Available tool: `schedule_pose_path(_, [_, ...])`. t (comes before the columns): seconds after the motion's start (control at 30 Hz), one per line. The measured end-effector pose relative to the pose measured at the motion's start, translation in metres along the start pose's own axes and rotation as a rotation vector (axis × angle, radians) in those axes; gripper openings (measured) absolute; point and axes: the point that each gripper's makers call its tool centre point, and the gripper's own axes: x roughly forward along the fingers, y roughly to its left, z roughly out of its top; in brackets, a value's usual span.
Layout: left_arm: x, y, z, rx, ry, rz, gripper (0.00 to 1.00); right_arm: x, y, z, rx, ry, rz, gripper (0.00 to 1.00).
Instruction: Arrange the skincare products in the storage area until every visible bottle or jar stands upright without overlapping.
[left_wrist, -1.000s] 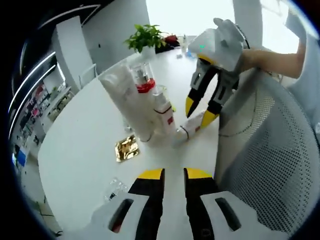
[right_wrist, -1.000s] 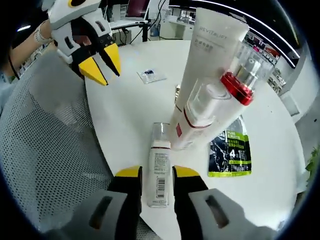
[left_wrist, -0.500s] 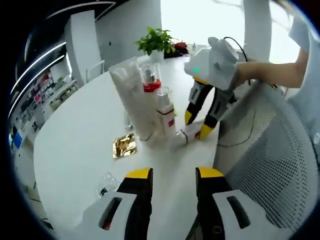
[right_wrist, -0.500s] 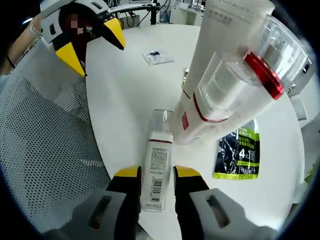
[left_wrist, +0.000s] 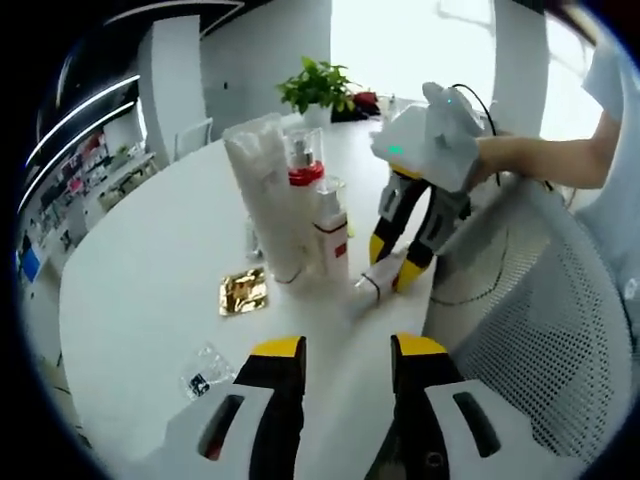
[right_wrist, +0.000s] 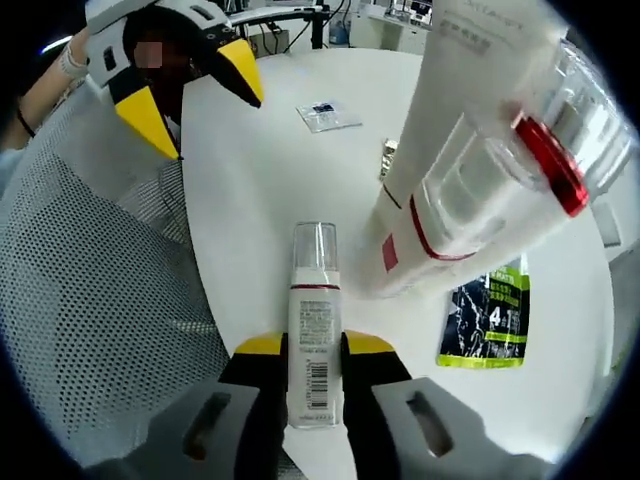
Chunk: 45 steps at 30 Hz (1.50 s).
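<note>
In the left gripper view your left claw (left_wrist: 334, 352) stands released over the smooth white counter (left_wrist: 140, 290), a crinkled gold sachet (left_wrist: 243, 294) ahead. In the right gripper view your right claw (right_wrist: 313, 346) is clenched on the lying clear-capped bottle (right_wrist: 313, 330), beside the upright white tube (right_wrist: 450, 110) and glossy black-green sachet (right_wrist: 485, 325).

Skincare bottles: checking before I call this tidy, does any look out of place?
Yes. One small clear-capped bottle lies flat on the white table, between the right gripper's jaws, while the tall tube and pump bottles stand upright.
</note>
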Motion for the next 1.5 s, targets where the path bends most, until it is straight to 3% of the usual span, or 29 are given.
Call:
schedule_pose_path(0.37, [-0.007, 0.003, -0.001, -0.109, -0.067, -0.018, 0.31, -0.025, 0.018, 0.051, 0.126, -0.294, 0.084, 0.19])
schedule_pose_path(0.63, [-0.011, 0.003, 0.015, -0.223, -0.176, -0.051, 0.33, -0.059, 0.025, 0.085, 0.215, -0.541, 0.143, 0.19])
schedule_pose_path(0.83, [-0.015, -0.005, 0.037, -0.288, -0.298, -0.127, 0.32, -0.081, 0.025, 0.106, 0.273, -0.683, 0.201, 0.19])
schedule_pose_path(1.03, [-0.026, -0.009, 0.050, -0.319, -0.376, -0.182, 0.28, -0.083, 0.021, 0.107, 0.312, -0.740, 0.223, 0.19])
schedule_pose_path(1.07, [-0.030, -0.013, 0.056, -0.348, -0.411, -0.222, 0.30, -0.083, 0.021, 0.107, 0.315, -0.741, 0.222, 0.19])
schedule_pose_path(1.23, [-0.040, -0.012, 0.073, -0.415, -0.511, -0.260, 0.31, -0.087, 0.024, 0.111, 0.330, -0.780, 0.251, 0.20])
schedule_pose_path(1.5, [-0.036, -0.014, 0.081, -0.425, -0.533, -0.278, 0.27, -0.096, 0.031, 0.126, 0.337, -0.843, 0.304, 0.20])
